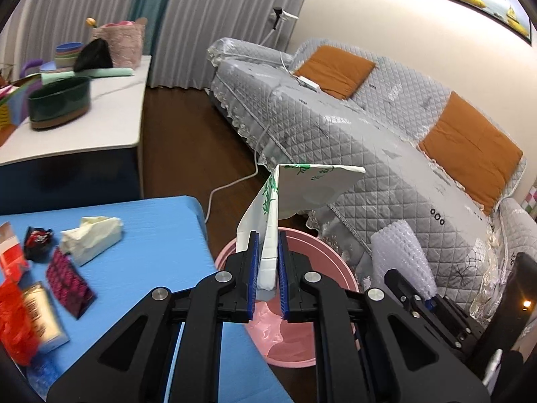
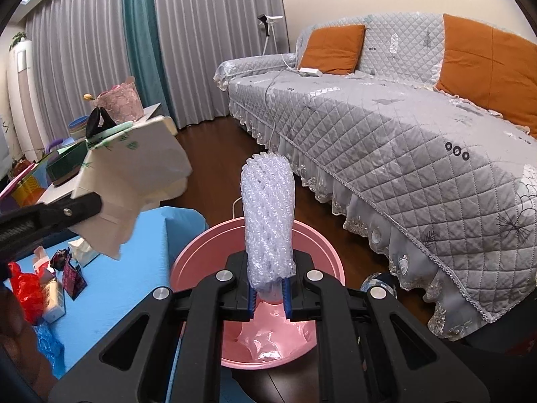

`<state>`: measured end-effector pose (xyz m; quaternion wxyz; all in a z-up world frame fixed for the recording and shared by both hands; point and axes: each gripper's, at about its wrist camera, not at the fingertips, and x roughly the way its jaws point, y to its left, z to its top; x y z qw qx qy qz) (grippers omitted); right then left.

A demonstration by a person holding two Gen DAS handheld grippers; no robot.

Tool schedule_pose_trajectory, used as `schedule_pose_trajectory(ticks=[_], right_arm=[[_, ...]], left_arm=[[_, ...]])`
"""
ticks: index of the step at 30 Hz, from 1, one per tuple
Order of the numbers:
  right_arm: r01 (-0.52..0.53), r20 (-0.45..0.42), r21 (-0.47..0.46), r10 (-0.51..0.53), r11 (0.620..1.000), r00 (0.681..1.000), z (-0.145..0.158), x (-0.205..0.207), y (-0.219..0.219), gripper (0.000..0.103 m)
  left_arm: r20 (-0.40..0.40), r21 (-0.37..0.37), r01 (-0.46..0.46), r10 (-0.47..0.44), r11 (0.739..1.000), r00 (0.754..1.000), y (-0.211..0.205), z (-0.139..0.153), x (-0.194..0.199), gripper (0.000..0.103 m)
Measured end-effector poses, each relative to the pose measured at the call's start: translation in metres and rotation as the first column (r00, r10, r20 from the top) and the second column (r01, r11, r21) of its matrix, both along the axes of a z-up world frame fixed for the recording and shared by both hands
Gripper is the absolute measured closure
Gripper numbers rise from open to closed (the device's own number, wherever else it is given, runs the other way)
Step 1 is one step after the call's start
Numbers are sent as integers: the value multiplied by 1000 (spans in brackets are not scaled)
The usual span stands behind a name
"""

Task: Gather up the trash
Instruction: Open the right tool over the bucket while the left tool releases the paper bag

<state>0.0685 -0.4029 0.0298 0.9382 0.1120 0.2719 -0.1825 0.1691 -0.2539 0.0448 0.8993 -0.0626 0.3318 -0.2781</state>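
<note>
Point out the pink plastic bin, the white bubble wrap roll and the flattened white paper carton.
pink plastic bin [image 2: 322, 245], right wrist view, far right rim.
white bubble wrap roll [image 2: 268, 208], right wrist view, mid-body.
flattened white paper carton [image 1: 315, 188], left wrist view, upper flap.

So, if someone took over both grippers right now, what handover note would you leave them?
Left gripper: shut on a flattened white carton with green print, held over the pink bin.
Right gripper: shut on a roll of bubble wrap, upright above the same bin.
Done: both pieces picked up and brought to the bin, which has a pink liner; neither is dropped yet.
Left: release both, then clear the blue table: crumpled tissue pack, dark pink wrapper, black wrapper, red bag, small boxes.
</note>
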Motion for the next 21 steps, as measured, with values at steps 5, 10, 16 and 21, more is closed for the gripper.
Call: schedule_pose_trajectory(ticks=[5, 10, 16, 21], right_arm=[[3, -19, 2, -3, 1000, 1000, -8, 7, -2, 91], [14, -28, 7, -13, 1000, 1000, -12, 10, -5, 91], [19, -30, -4, -19, 1000, 999, -13, 12, -7, 88], [42, -20, -42, -43, 998, 999, -9, 12, -4, 60]], left_arm=[[-24, 12, 29, -28, 1000, 999, -13, -14, 10, 92], [-37, 13, 53, -53, 998, 998, -19, -21, 15, 92], [-36, 21, 88, -87, 996, 996, -29, -24, 20, 92], [-33, 16, 110, -109, 994, 993, -29, -26, 22, 89]])
